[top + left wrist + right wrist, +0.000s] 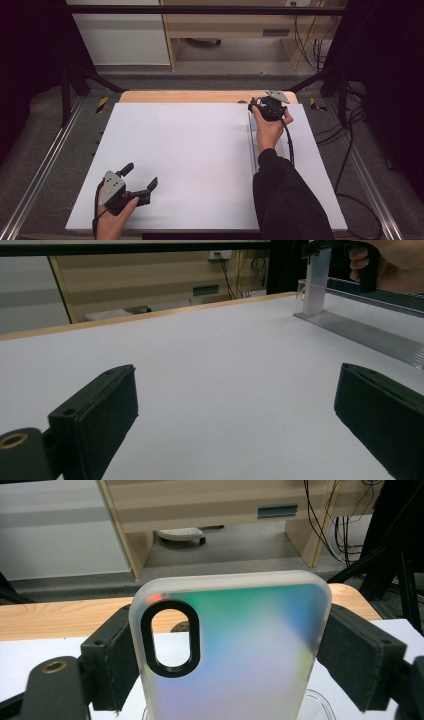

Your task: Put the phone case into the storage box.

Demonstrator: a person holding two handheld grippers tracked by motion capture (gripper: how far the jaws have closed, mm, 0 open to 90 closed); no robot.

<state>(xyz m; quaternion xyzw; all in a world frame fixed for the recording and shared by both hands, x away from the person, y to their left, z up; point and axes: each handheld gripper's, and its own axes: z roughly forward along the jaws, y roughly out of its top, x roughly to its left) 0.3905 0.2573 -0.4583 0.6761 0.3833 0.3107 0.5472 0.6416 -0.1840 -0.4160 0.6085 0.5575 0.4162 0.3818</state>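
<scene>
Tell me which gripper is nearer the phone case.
Right. The right gripper has the phone case clamped between its jaws at the table's far right. The left gripper sits open near the front left, well away from the case.

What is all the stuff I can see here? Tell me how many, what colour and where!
phone case: one, frosted and see-through with a rainbow sheen and a black-rimmed camera hole, held upright near the table's far right.
clear ribbed strip: one, see-through, lying flat on the sheet's right side.
white sheet: one, white, covering most of the table.
table: one, light wood, its edge showing beyond the sheet.
cabinet: one, light wood, on the floor behind the table.
left gripper: one, black, near left corner, fingers spread apart.
right gripper: one, black, far right, fingers clamped on the case's sides.
</scene>
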